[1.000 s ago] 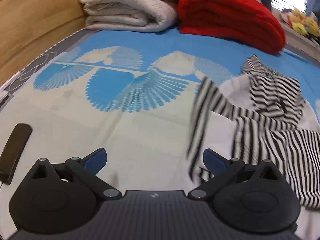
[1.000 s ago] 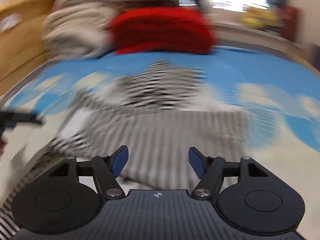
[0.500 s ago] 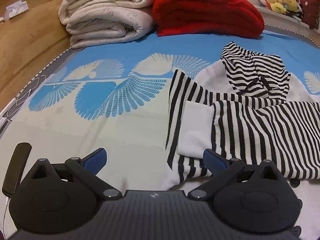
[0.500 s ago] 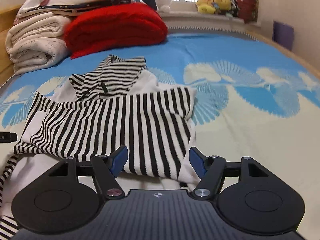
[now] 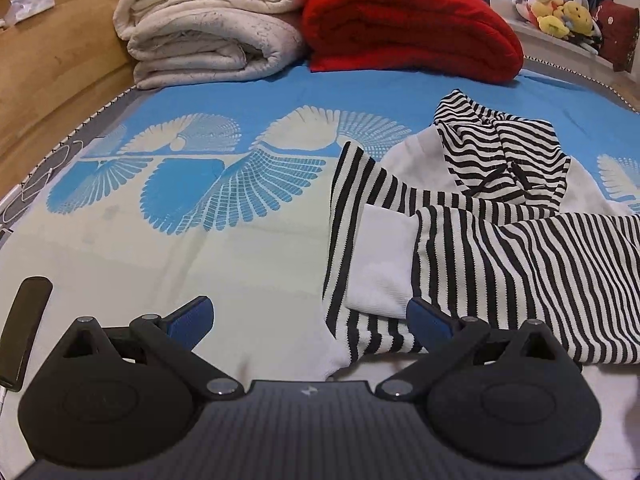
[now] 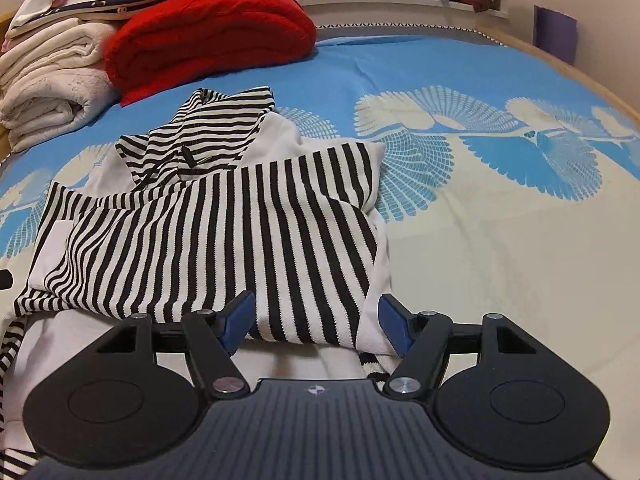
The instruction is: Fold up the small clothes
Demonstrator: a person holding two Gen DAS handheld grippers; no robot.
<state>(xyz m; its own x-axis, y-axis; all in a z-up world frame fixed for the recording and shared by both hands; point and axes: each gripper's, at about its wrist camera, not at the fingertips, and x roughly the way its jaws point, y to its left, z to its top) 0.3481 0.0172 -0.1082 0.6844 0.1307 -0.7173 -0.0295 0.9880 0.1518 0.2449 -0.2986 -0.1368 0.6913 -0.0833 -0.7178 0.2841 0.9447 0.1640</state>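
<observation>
Both tongs released over striped garment

Now the striped garment (image 6: 224, 236) lies partly folded mid-bed (image 6: 500, 248), nearer the headboard-side blankets (image 5: 212, 28). Left tongs (image 5: 310, 320) and right tongs (image 6: 316, 320) stand open, gripping nothing, at its near edge.

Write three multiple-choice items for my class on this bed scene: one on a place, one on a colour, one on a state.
1. Where does the red blanket lie?
A. beside the cream blanket
B. on the striped top
C. on the windowsill

2. Which colours has the striped top?
A. red and blue
B. black and white
C. green and yellow

3. How is the right gripper?
A. shut on the top
B. open
C. out of view

Answers: 1 A, the two touch at the bed's far end; 2 B, the stripes show it; 3 B, its blue pads stand apart, pressing nothing.
</observation>
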